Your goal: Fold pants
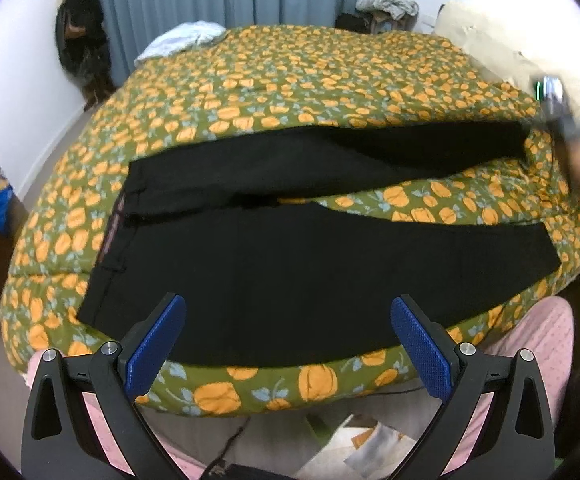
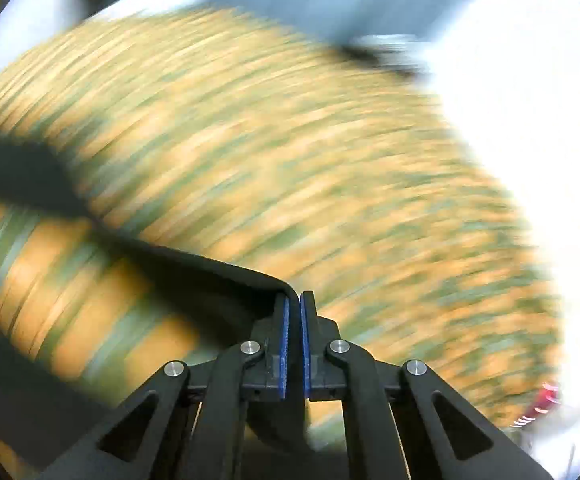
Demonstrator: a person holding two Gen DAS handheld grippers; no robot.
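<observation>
The black pants point(image 1: 274, 248) lie spread on the bed point(image 1: 290, 80). The left tool point(image 1: 288, 344) is open above their 6 o'clock edge. The right tool point(image 2: 293, 300) grips a pant leg end.

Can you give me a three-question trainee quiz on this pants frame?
1. True or false: the left tool is clamped on the black pants.
2. What does the right tool pinch? A) pumpkin-print quilt B) edge of the black pants C) nothing
3. How do the two pant legs lie in the left wrist view?

Key:
1. False; its pads stand wide apart above the cloth.
2. B.
3. Spread apart, with quilt showing between them.
</observation>
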